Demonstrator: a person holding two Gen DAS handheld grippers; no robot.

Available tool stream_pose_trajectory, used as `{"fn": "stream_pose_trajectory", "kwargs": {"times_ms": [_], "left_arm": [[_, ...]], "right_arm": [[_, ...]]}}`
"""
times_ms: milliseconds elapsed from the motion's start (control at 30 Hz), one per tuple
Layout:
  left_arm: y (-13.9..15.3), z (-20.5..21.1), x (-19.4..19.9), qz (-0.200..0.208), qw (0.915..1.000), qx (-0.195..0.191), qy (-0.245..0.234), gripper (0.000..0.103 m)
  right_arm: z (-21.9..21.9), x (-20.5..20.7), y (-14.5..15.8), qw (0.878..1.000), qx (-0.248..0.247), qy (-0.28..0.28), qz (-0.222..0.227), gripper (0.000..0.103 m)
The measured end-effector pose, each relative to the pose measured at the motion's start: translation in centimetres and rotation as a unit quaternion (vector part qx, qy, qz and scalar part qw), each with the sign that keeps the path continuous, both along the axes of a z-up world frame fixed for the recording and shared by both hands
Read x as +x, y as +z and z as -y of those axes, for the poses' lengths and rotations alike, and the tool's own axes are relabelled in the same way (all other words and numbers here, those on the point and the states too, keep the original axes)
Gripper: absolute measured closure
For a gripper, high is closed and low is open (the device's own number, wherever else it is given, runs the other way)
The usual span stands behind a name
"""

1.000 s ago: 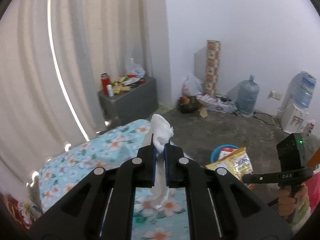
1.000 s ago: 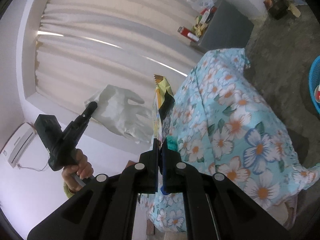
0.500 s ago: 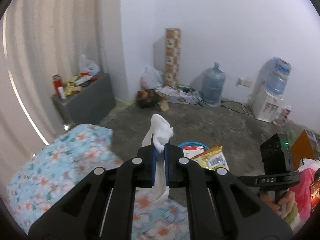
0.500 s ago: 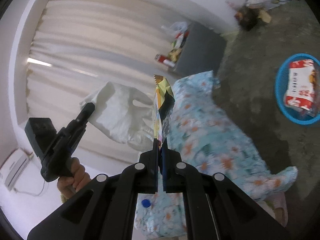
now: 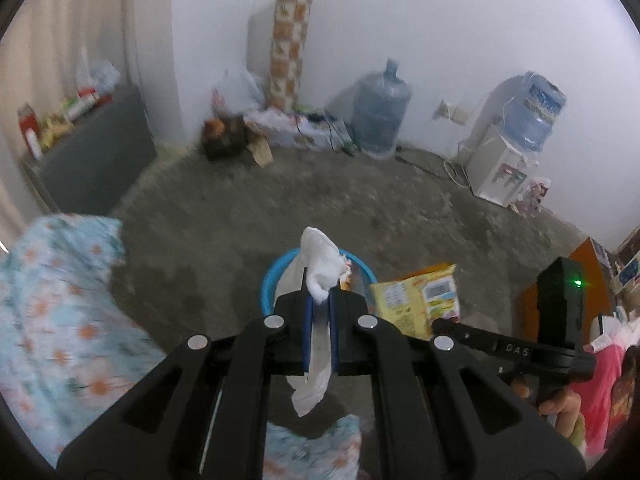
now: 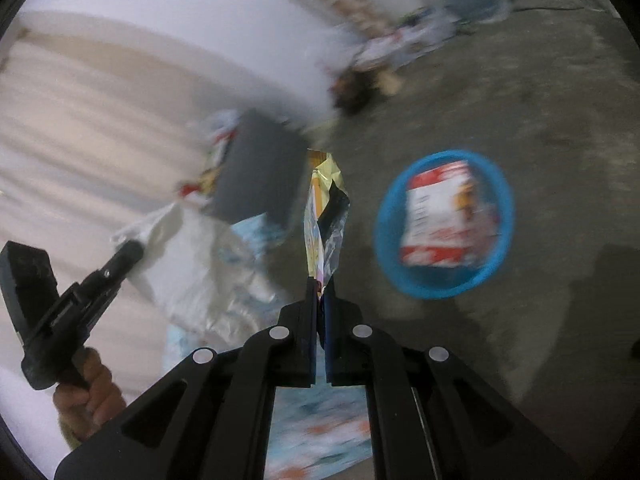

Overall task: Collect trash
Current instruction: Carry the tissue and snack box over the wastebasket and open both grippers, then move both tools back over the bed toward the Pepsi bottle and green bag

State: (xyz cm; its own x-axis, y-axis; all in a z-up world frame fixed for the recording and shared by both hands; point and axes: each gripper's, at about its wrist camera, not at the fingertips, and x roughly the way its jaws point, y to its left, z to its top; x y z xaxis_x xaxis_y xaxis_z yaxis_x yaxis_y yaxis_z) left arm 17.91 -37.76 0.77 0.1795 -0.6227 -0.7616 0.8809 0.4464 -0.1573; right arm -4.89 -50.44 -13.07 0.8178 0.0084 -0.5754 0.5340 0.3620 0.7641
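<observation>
My left gripper (image 5: 320, 300) is shut on a crumpled white tissue (image 5: 322, 268), which sticks up past the fingertips and hangs down below them. Behind the tissue a blue basin (image 5: 276, 280) sits on the floor. My right gripper (image 6: 320, 294) is shut on a yellow snack wrapper (image 6: 324, 216) that stands up from the fingertips. In the right wrist view the blue basin (image 6: 492, 264) lies to the right on the floor, with a red and white packet (image 6: 440, 216) inside. The wrapper (image 5: 416, 300) and right gripper also show at right in the left wrist view.
A floral-covered bed (image 5: 60, 320) fills the left. A grey cabinet (image 5: 92, 160) with clutter stands by the curtain. Along the far wall are a water jug (image 5: 380, 116), a dispenser (image 5: 508, 160), a patterned column (image 5: 288, 40) and floor clutter (image 5: 256, 136). The concrete floor (image 5: 320, 200) lies between.
Both grippers have swung away from the curtain and bed and tilted down toward the floor. The blue basin has come closer in both views. Each gripper keeps its hold.
</observation>
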Motion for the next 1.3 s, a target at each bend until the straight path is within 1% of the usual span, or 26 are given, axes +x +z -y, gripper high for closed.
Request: {"fn": "stream_pose_trajectory", "kwargs": {"times_ms": [100, 233, 267, 300, 367, 400, 433, 500, 567, 600, 633, 733, 800, 900, 967, 1100, 1167, 1200, 1233, 1267, 1300], "left_arm": [[-3.0, 3.0, 0.8, -0.022, 0.9996, 0.016, -0.004, 0.098], [-7.0, 7.6, 1.8, -0.046, 0.9982, 0.037, -0.01, 0.098], [-7.8, 8.5, 2.0, -0.048, 0.9981, 0.038, -0.006, 0.094], [-8.9, 9.7, 2.4, -0.05, 0.998, 0.039, -0.005, 0.087], [-10.9, 11.3, 3.0, -0.062, 0.9968, 0.05, -0.001, 0.038], [-11.5, 11.6, 3.3, -0.065, 0.9965, 0.052, 0.007, 0.034], [-12.5, 12.0, 3.8, -0.07, 0.9957, 0.058, 0.02, 0.034], [-13.5, 12.2, 4.3, -0.087, 0.9932, 0.07, 0.034, 0.034], [-13.9, 11.4, 5.0, -0.111, 0.9905, 0.062, 0.053, 0.034], [-13.6, 10.9, 5.1, -0.114, 0.9906, 0.053, 0.055, 0.034], [-13.2, 10.4, 5.0, -0.108, 0.9913, 0.051, 0.054, 0.034], [-11.2, 8.9, 4.8, -0.083, 0.9942, 0.045, 0.051, 0.034], [-9.4, 7.5, 4.6, -0.071, 0.9954, 0.04, 0.051, 0.033], [-5.9, 4.4, 4.7, -0.051, 0.9965, 0.036, 0.056, 0.031], [-3.9, 2.4, 4.7, -0.038, 0.9967, 0.038, 0.061, 0.029], [-0.1, -2.7, 4.2, -0.004, 0.9967, 0.046, 0.067, 0.026], [1.4, -6.2, 3.8, 0.004, 0.996, 0.048, 0.075, 0.024], [2.0, -7.8, 3.6, 0.004, 0.9956, 0.046, 0.082, 0.024], [2.6, -10.0, 3.4, 0.003, 0.9949, 0.042, 0.092, 0.022], [3.0, -11.7, 3.2, 0.002, 0.9942, 0.038, 0.101, 0.021], [3.3, -13.5, 3.1, 0.0, 0.9931, 0.035, 0.112, 0.021]], "right_arm": [[1.8, -1.1, -1.9, 0.999, 0.013, -0.026, -0.019, 0.1], [2.8, -1.6, -3.5, 0.998, 0.024, -0.045, -0.033, 0.1], [2.9, -1.9, -3.9, 0.998, 0.027, -0.046, -0.035, 0.1], [3.0, -1.9, -4.3, 0.998, 0.029, -0.048, -0.039, 0.1], [3.2, -1.7, -5.0, 0.997, 0.034, -0.05, -0.044, 0.1], [3.3, -1.9, -5.3, 0.997, 0.037, -0.051, -0.046, 0.1], [3.4, -1.9, -5.5, 0.997, 0.039, -0.052, -0.048, 0.1], [3.4, -2.3, -5.8, 0.997, 0.042, -0.052, -0.049, 0.1], [3.4, -2.3, -6.0, 0.996, 0.043, -0.053, -0.051, 0.1], [3.5, -2.4, -6.2, 0.996, 0.044, -0.053, -0.052, 0.1], [3.4, -2.4, -6.2, 0.996, 0.046, -0.054, -0.051, 0.1], [3.3, -2.3, -6.3, 0.996, 0.049, -0.055, -0.051, 0.1], [3.4, -1.9, -6.5, 0.996, 0.053, -0.053, -0.048, 0.1], [3.8, -0.8, -6.8, 0.997, 0.058, -0.042, -0.042, 0.1], [3.9, 0.6, -6.8, 0.997, 0.057, -0.031, -0.036, 0.1], [4.7, 5.2, -7.3, 0.998, 0.058, -0.007, -0.025, 0.099], [5.7, 7.8, -8.3, 0.998, 0.056, 0.0, -0.033, 0.099], [6.0, 8.4, -8.7, 0.998, 0.058, -0.002, -0.037, 0.099], [6.7, 9.7, -9.8, 0.997, 0.057, -0.002, -0.049, 0.098], [7.0, 10.4, -10.4, 0.997, 0.056, 0.0, -0.058, 0.091], [7.6, 11.3, -11.6, 0.995, 0.057, 0.002, -0.08, 0.071]]}}
